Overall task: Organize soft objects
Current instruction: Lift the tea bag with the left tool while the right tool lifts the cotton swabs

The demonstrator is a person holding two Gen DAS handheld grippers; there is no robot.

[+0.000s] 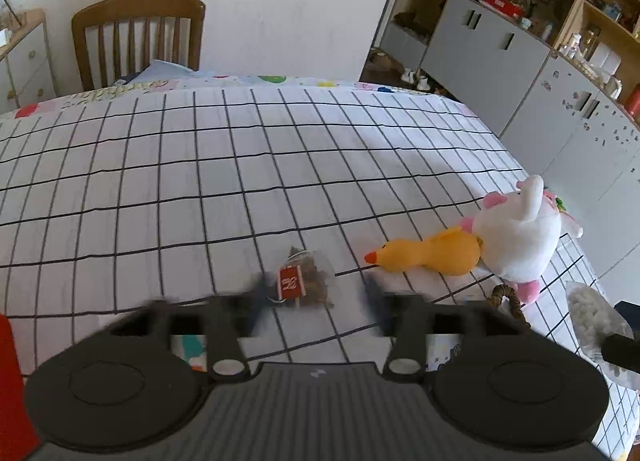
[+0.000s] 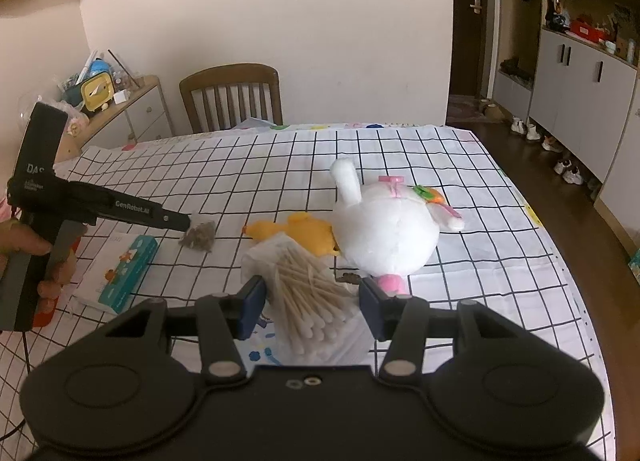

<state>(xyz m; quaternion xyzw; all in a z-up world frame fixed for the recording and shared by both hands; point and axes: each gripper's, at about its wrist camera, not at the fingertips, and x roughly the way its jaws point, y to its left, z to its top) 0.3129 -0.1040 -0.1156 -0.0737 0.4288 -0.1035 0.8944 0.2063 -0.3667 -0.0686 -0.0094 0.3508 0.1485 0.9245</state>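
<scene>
A small tea sachet (image 1: 306,279) with a red tag lies on the checked tablecloth (image 1: 240,181), between the tips of my open left gripper (image 1: 314,295); it also shows in the right wrist view (image 2: 199,236). A yellow duck toy (image 1: 432,255) and a white plush rabbit (image 1: 520,237) lie to its right, touching each other. My right gripper (image 2: 312,307) is open around a clear bag of cotton swabs (image 2: 308,301), just in front of the duck (image 2: 304,235) and rabbit (image 2: 388,229). The left gripper (image 2: 176,221) shows there too.
A teal and white tissue box (image 2: 120,273) lies at the table's left front. A wooden chair (image 2: 232,97) stands at the far edge. A dresser (image 2: 132,117) is at left, cabinets (image 2: 580,73) at right. A brown braided ring (image 1: 508,297) lies by the rabbit.
</scene>
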